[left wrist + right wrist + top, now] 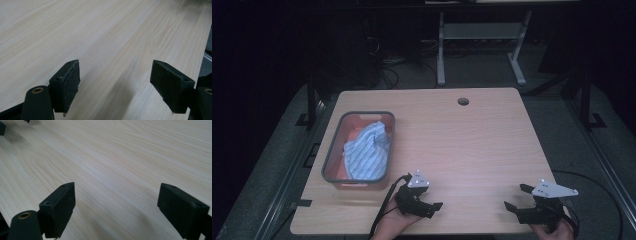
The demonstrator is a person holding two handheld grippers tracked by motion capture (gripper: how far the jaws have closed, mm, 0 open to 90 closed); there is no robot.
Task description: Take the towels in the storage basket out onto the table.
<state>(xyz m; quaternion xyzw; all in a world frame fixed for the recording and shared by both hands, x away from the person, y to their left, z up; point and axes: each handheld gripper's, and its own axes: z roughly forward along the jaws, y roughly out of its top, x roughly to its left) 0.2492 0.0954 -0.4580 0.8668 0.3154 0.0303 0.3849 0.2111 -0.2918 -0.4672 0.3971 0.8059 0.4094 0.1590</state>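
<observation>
We hold both grippers low over the near edge of the wooden table (472,135), and neither has anything in it: the left gripper (439,209) has its jaws spread wide over bare wood, and the right gripper (515,198) is spread just as wide with nothing between its pads. The thing nearest to our work is the blue striped cloth (368,152), which lies bunched inside the grey bin (331,150) at the left side of the table, just beyond our left gripper and well apart from the right one. We judge the main risk to be the bin itself: if we reach in at a shallow angle, a jaw may strike the rim and push or tip the bin. A loose pinch on one fold could also let the cloth slip free or drag the light bin along as we lift. The cloth's edges are hidden in the heap, so we may catch several layers at once, and the trailing cable by our left hand could snag on the bin's corner
</observation>
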